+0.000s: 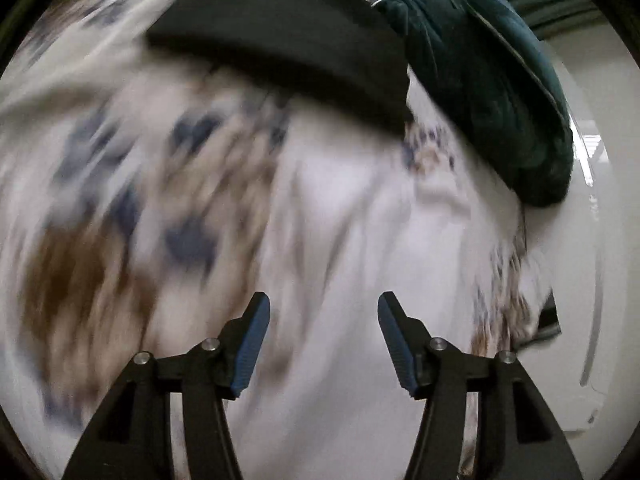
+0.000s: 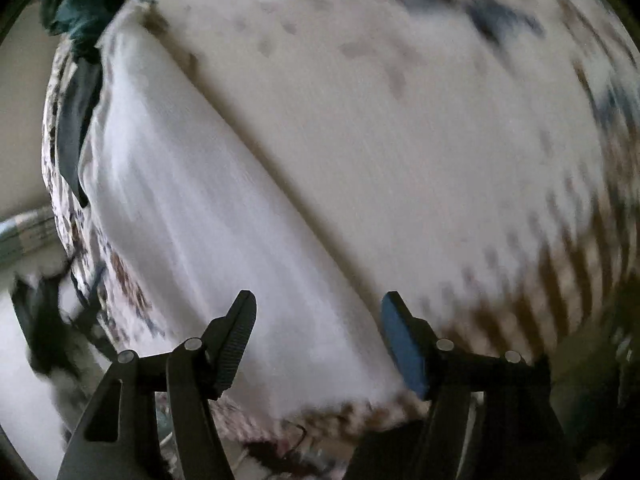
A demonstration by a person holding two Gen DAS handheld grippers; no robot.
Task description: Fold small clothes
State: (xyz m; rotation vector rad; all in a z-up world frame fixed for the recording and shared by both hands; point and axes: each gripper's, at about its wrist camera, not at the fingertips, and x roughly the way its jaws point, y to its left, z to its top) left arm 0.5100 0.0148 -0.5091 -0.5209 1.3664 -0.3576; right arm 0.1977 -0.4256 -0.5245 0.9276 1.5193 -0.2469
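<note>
Both tongs stand open and empty, the left gripper (image 1: 324,344) and right gripper (image 2: 318,340) poised over the patterned white garment (image 1: 304,216), probably to seize an edge. Motion blur obscures detail. One black garment (image 1: 288,40) and one teal garment (image 1: 492,80) lie beyond it.

Both wrist views close above patterned cloth (image 1: 200,200).
</note>
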